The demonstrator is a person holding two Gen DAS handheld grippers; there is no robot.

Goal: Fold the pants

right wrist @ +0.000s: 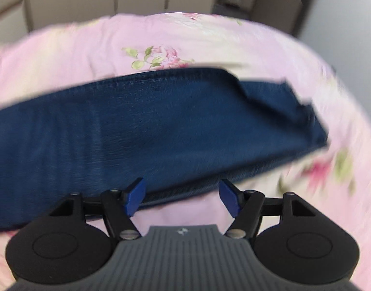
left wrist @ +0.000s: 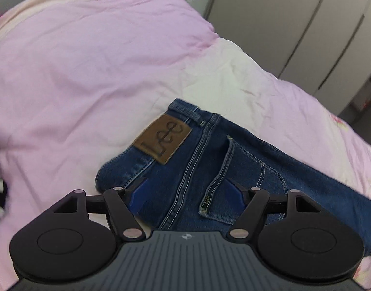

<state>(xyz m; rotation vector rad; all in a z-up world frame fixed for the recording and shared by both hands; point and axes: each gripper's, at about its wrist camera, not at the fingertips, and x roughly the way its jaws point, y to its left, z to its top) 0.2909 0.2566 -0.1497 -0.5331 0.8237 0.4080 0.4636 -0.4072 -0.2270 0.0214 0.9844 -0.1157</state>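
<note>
Jeans (left wrist: 209, 160) lie flat on a bed with a pink bedspread (left wrist: 76, 72), waistband and brown label (left wrist: 162, 139) at the left end. Left claw (left wrist: 186, 194) spread wide above the back pocket (left wrist: 224, 177), gripping nothing. Right claw (right wrist: 183, 195) also wide, at the near edge of the leg; view blurred

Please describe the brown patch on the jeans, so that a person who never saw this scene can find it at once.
A pink quilt covers the bed, and dark blue jeans lie on it ahead of the open left claw. At the waistband end sits the brown patch: the only brown area on the denim, stamped "Lee".
</note>
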